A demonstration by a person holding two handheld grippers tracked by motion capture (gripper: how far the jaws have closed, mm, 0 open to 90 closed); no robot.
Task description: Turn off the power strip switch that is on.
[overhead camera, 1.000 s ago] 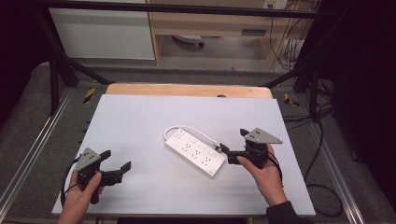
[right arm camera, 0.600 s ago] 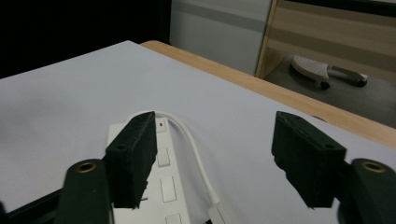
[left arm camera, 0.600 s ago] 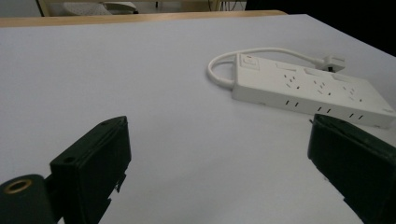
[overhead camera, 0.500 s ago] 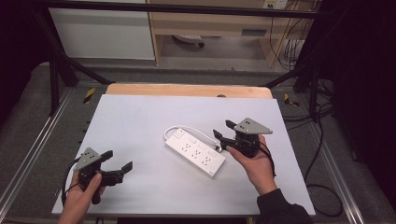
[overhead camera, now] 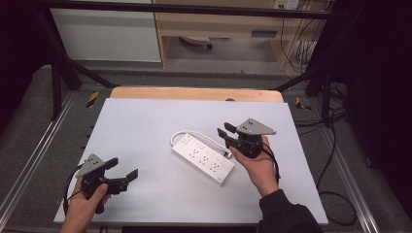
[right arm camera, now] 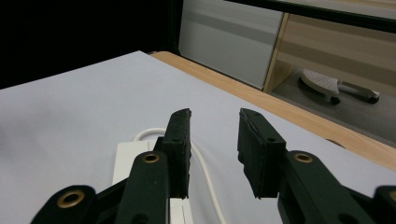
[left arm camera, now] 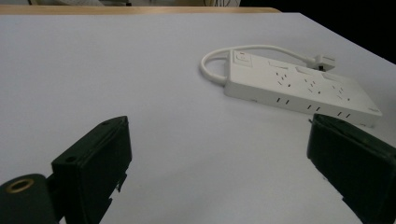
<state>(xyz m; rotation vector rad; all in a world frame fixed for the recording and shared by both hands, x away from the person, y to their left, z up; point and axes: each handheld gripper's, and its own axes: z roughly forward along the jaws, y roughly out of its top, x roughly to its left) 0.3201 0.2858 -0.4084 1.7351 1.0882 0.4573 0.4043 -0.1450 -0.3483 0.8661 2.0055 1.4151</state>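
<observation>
**Right gripper nearer the power strip's far side**

From the high view, we see the power strip (overhead camera: 204, 158) mid-table, long axis running far-left to near-right — right gripper (overhead camera: 224, 132) just beside it, jaws apart, empty.

Left gripper view: left gripper (left arm camera: 219, 163) wide open, strip well ahead-right.

Right gripper view: cord (right arm camera: 203, 163) below its parted jaws.

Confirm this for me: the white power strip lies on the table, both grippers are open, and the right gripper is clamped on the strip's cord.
One thing is wrong: the right gripper is not clamped on the cord. The right gripper view shows its jaws apart with nothing between them, raised above the power strip. The rest stands: the strip lies on the table, and the left gripper is open too.
</observation>
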